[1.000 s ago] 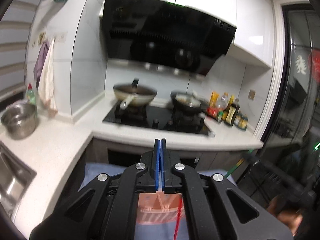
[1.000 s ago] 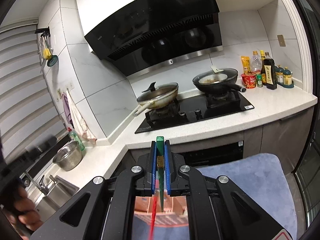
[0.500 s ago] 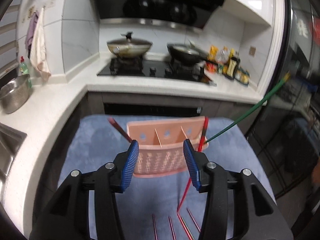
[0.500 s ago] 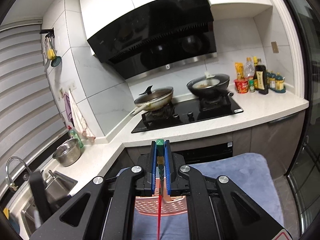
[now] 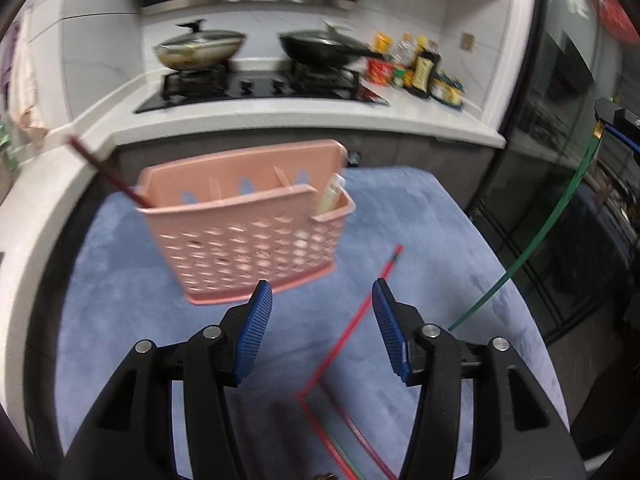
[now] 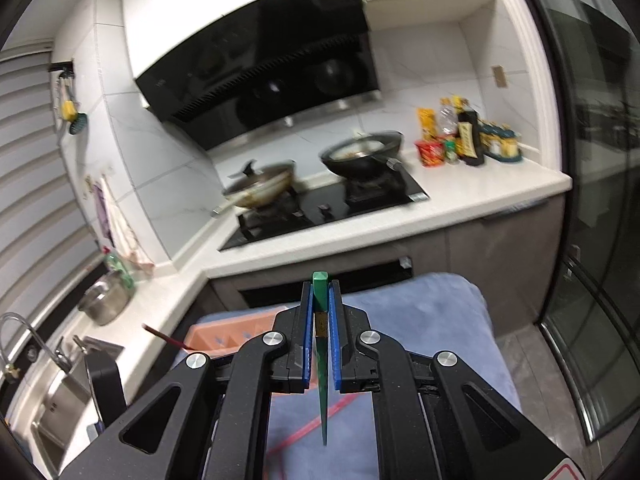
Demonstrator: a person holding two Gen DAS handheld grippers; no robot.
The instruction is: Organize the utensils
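Note:
A pink slotted basket (image 5: pixel 248 236) stands on the blue mat (image 5: pixel 120 300), with a dark red chopstick (image 5: pixel 104 172) leaning out of its left compartment and a pale utensil (image 5: pixel 330 196) in its right one. My left gripper (image 5: pixel 322 300) hovers low in front of the basket, its jaws opening with nothing pinched between them. A red chopstick (image 5: pixel 352 320) lies on the mat below the gap. My right gripper (image 6: pixel 320 292) is shut on a green chopstick (image 6: pixel 321 360), whose shaft hangs down at the right in the left wrist view (image 5: pixel 552 224). The basket (image 6: pixel 224 334) shows behind its fingers.
Several more chopsticks (image 5: pixel 352 440) lie on the mat near the front. Behind the mat runs a white counter (image 5: pixel 280 120) with a hob, two pans (image 5: pixel 320 46) and bottles (image 5: pixel 420 68). A sink (image 6: pixel 60 392) and steel bowl (image 6: pixel 104 298) sit left; a glass door (image 6: pixel 592 240) stands right.
My left gripper went from shut to open and dropped toward the mat. The red chopstick that leaned at the basket's right side now lies flat. My right gripper shifted sideways, holding the green chopstick.

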